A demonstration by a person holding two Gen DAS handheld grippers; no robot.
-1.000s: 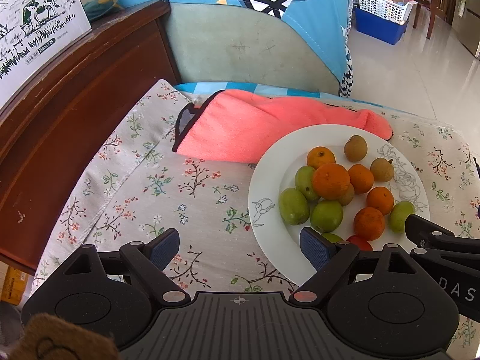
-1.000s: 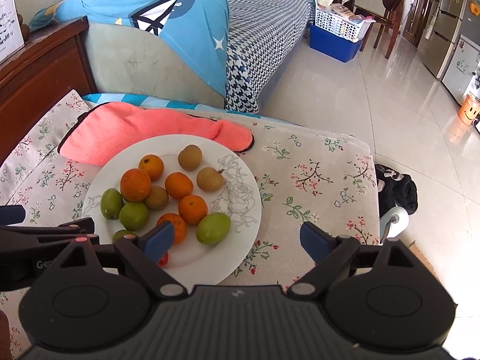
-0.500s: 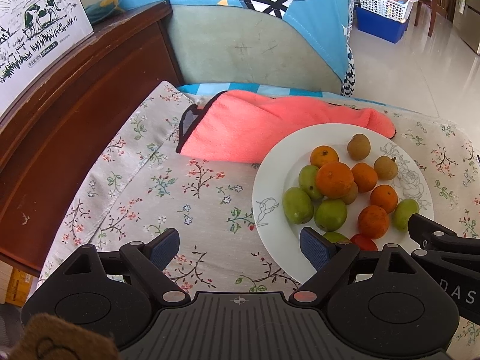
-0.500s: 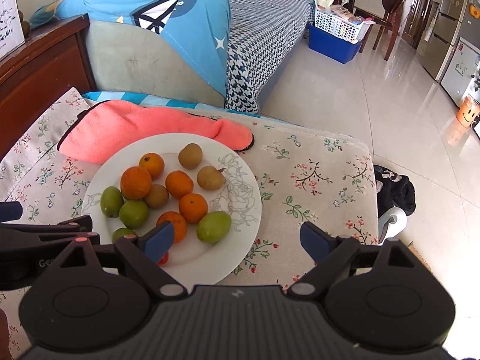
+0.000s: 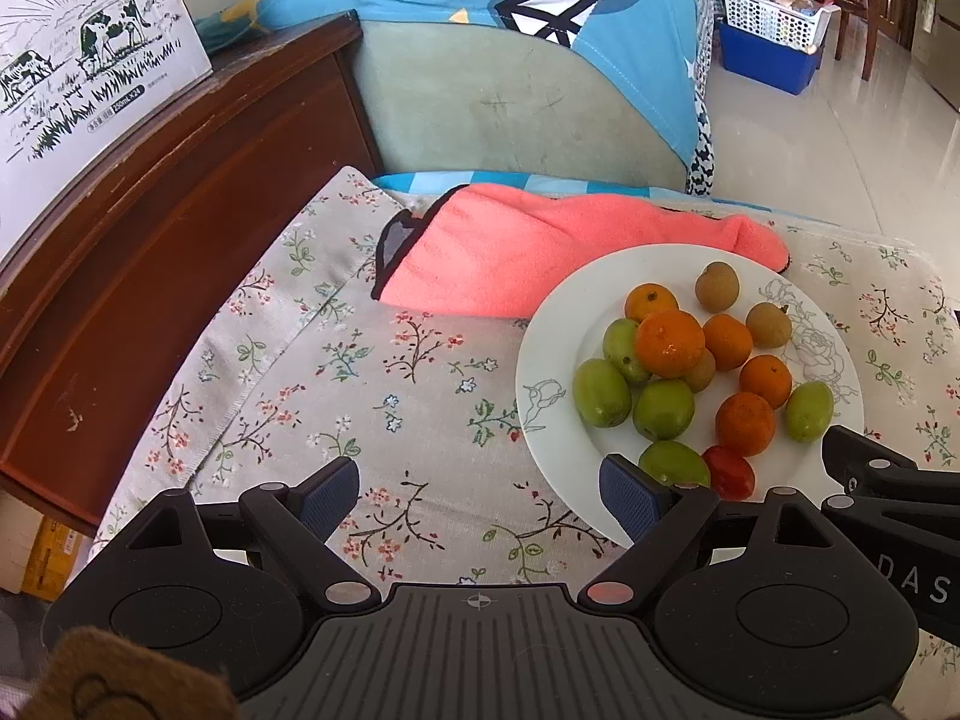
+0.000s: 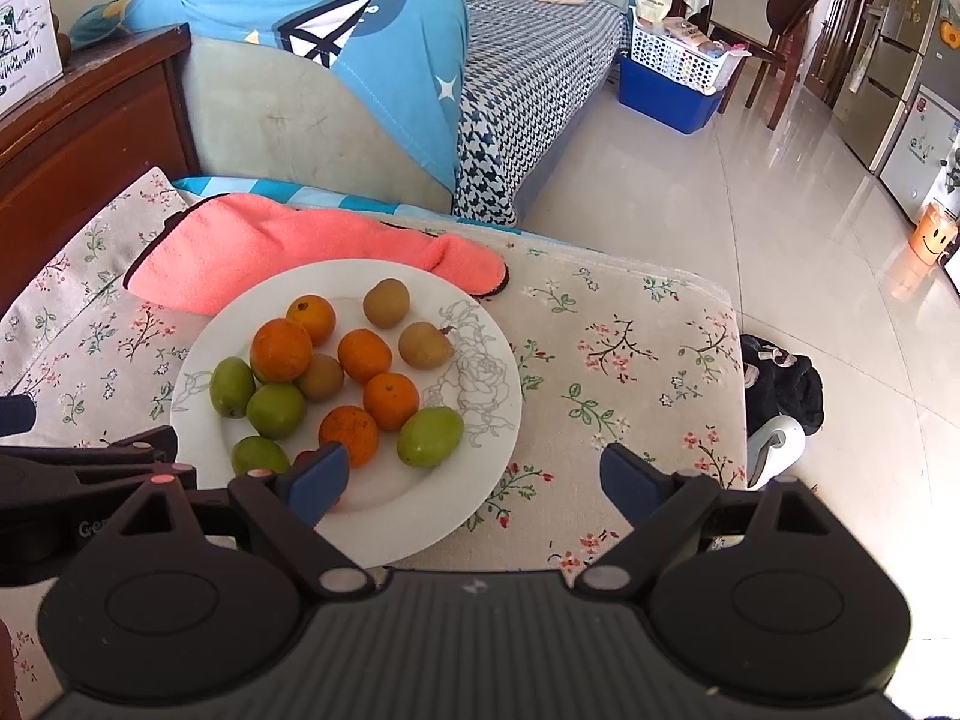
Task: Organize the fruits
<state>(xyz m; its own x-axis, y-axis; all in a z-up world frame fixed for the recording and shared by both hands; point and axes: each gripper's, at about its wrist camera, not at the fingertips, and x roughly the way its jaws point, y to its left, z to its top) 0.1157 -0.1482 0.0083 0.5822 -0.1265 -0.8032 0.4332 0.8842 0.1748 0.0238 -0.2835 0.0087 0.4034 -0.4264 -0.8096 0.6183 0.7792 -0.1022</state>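
A bench draped in a floral cloth stands beside a dark wooden cabinet that carries a white carton printed with cows. Behind the bench sits a pale green sofa with a blue cover and a houndstooth throw over it. Glossy pale floor tiles catch bright daylight, and farther back stand a blue bin topped by a white basket, a wooden chair and a refrigerator.

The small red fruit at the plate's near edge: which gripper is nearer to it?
Hard to call. The red fruit lies just beyond the left gripper's right fingertip and is partly hidden behind the right gripper's left fingertip. Both are open.
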